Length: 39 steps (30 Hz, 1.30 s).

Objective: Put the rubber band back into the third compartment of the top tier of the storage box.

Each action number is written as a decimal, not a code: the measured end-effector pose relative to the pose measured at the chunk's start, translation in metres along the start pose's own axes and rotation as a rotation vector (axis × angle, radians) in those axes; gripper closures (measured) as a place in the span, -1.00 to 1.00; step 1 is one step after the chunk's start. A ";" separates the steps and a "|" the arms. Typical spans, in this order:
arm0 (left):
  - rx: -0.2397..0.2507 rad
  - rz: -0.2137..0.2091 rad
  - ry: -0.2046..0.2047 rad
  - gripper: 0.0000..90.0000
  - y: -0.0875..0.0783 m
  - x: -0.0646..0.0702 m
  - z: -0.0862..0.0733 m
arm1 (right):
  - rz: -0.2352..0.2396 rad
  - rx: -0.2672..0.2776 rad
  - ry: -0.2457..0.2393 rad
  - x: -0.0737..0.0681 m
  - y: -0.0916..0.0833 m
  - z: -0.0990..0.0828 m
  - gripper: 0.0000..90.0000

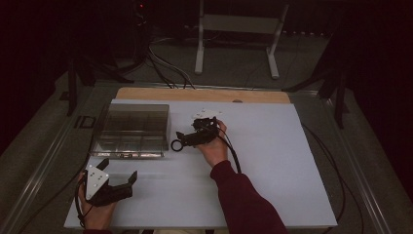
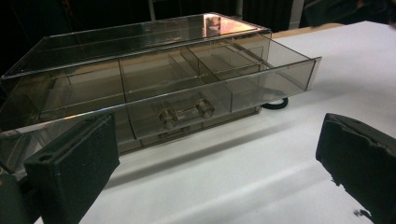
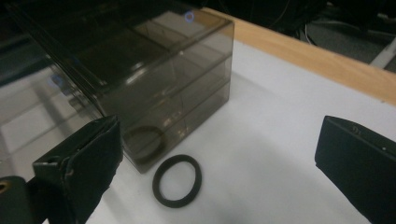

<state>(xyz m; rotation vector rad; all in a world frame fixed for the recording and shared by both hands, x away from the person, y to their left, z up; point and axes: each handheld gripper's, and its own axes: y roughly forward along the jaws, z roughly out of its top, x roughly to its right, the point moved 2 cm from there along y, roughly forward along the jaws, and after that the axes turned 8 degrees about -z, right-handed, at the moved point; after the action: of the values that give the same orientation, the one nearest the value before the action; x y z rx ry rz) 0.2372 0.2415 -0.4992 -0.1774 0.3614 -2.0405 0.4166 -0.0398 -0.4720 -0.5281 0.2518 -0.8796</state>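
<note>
The right gripper [image 3: 219, 163] gaped empty over the black ring [image 3: 177, 180]. The left gripper [image 1: 117, 185], at seven o'clock, was open too. Straddling the ring's rim squarely seemed wise.

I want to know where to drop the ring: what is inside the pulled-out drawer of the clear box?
The drawer of the clear box holds only dividers; the compartments in view look empty. Its left end is hidden behind the left gripper. The black ring lies outside, on the table.
</note>
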 end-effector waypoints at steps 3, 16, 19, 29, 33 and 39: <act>0.001 0.000 -0.002 -0.99 0.000 0.000 0.000 | -0.015 -0.035 -0.018 -0.003 0.010 -0.005 -0.90; 0.010 0.000 -0.005 -0.99 -0.002 -0.001 0.000 | -0.012 -0.158 -0.022 -0.019 0.046 -0.024 0.07; 0.011 0.001 -0.004 -0.99 -0.002 -0.001 0.000 | -0.012 -0.191 -0.027 -0.022 0.053 -0.028 0.25; 0.009 0.003 -0.002 -0.99 -0.002 -0.001 0.000 | -0.026 -0.282 -0.047 -0.028 0.056 -0.037 0.64; 0.007 0.004 -0.003 -0.99 -0.002 -0.001 0.000 | -0.044 -0.298 -0.071 -0.027 0.052 -0.038 0.93; 0.004 0.004 0.000 -0.99 -0.001 -0.001 0.000 | -0.033 -0.305 -0.072 -0.024 0.049 -0.040 0.97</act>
<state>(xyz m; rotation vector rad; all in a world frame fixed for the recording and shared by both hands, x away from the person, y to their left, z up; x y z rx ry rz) 0.2361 0.2427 -0.4992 -0.1744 0.3572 -2.0368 0.4175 -0.0086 -0.5318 -0.8475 0.3144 -0.8573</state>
